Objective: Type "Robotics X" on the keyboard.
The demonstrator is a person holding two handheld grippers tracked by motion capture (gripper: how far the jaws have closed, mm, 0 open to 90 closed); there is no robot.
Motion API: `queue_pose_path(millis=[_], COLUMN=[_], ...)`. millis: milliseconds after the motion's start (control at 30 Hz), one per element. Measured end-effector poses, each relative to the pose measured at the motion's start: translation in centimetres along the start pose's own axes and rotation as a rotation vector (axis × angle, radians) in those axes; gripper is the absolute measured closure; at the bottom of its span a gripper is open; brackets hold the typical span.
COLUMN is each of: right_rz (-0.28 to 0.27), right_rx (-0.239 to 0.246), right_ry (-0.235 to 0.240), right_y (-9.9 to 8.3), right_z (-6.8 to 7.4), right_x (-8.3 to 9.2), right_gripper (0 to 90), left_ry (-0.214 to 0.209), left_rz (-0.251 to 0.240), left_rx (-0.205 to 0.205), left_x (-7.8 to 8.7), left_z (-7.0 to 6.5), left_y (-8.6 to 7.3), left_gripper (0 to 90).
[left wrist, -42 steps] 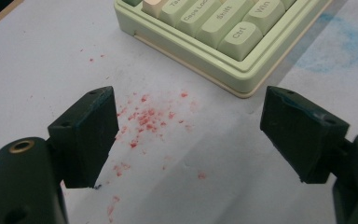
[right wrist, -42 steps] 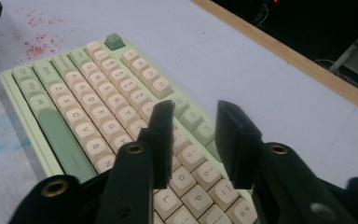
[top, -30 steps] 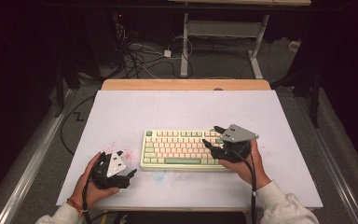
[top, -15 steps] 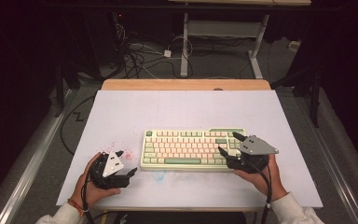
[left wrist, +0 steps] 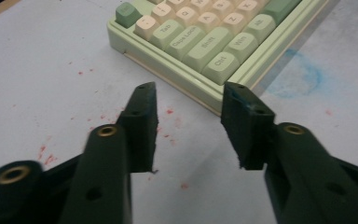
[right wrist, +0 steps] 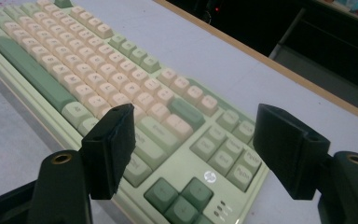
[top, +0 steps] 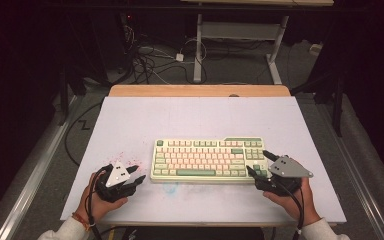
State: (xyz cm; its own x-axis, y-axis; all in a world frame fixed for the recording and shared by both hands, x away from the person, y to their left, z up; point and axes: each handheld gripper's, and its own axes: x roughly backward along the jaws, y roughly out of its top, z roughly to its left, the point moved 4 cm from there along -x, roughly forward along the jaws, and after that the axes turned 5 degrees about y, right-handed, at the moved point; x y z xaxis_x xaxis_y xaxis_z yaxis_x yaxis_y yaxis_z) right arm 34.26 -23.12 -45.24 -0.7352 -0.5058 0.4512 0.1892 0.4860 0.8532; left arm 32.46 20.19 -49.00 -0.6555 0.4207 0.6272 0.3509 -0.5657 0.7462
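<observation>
A pale green keyboard (top: 207, 160) with cream and green keys lies flat near the front of the white table sheet (top: 195, 120). My left gripper (top: 138, 173) rests on the sheet just left of the keyboard's near left corner. In the left gripper view the left gripper (left wrist: 189, 93) points at the keyboard (left wrist: 205, 42); its jaws have just been closing and stand apart with nothing between them. My right gripper (top: 256, 161) hovers at the keyboard's right end. In the right gripper view the right gripper (right wrist: 193, 116) has just widened a little and stands open above the keyboard (right wrist: 98, 60), touching no key.
Red specks dot the sheet around the left gripper, and a blue smudge (top: 170, 187) marks it just in front of the keyboard. A wooden edge (top: 200, 90) borders the table's far side. Cables and desk legs lie on the dark floor beyond.
My right hand has slid right and toward the near edge, from over the keyboard's right part to its right end. My left hand has stayed put, its jaws drawn closer together.
</observation>
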Motion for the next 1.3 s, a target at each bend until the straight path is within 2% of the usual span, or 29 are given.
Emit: queue_pose_path(millis=[133,267,533,767,1300], right_rz=[0.017,0.033,0.039,0.048,0.057], right_rx=[-0.004,-0.008,-0.007,0.000,0.006], right_ry=[-0.022,-0.014,-0.007,-0.002,0.006], right_y=[-1.0,-1.7,-2.1,-2.1,-2.3], right_z=[0.0,0.2,0.4,0.6,0.7], right_x=[0.5,0.8,0.8,0.5,0.3], right_gripper=[29.4,29.3,28.7,28.6,28.6], left_ry=[-0.043,-0.057,-0.076,-0.107,-0.157], left_rz=[-0.008,0.000,0.015,0.014,0.034], left_rx=[0.027,0.002,-0.011,-0.052,-0.134], left_x=[0.2,0.4,-0.1,-1.1,-3.5], left_z=[0.2,0.0,-0.2,-0.8,-2.5], left_y=[0.2,0.4,1.8,3.9,7.6], left_gripper=[75.4,86.8,87.6,87.6,87.3])
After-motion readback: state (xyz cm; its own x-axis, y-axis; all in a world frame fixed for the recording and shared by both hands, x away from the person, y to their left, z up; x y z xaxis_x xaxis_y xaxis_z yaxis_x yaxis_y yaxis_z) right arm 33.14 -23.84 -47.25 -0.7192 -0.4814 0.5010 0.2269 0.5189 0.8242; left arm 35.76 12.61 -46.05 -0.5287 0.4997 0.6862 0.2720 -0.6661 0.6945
